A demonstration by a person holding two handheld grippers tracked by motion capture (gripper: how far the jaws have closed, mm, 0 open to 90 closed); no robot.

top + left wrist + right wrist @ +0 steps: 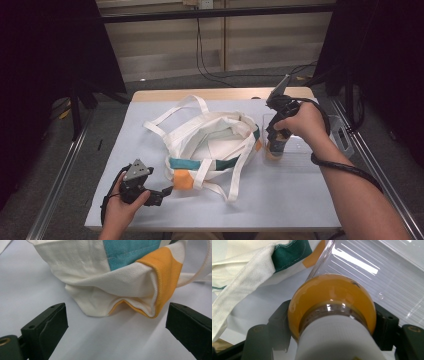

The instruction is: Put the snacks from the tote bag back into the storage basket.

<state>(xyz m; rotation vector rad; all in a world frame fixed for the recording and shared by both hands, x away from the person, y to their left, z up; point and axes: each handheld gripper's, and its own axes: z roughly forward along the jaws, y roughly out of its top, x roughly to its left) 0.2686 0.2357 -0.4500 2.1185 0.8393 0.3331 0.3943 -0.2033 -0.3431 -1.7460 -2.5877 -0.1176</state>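
Observation:
A white cloth tote bag (pixel 210 145) with teal and orange patches and long straps lies crumpled in the middle of the table. My left gripper (pixel 162 192) rests low at the bag's near left corner. In the left gripper view, that gripper (pixel 117 327) stands open, and the orange-edged corner of the bag (pixel 120 287) lies just beyond the jaws, untouched. My right gripper (pixel 276 137) points down, shut on a bottle (pixel 276 149) of orange liquid. In the right gripper view the bottle (pixel 332 297) has a white cap facing the camera and sits clamped between the jaws of the right gripper (pixel 333 323).
A clear ribbed plastic tray (pixel 310 150) lies on the light grey table (pixel 280 200) to the right of the bag, and the bottle hangs over its left end. The tray (pixel 372 272) borders a white strap (pixel 249 277) of the bag. Metal rails flank the table.

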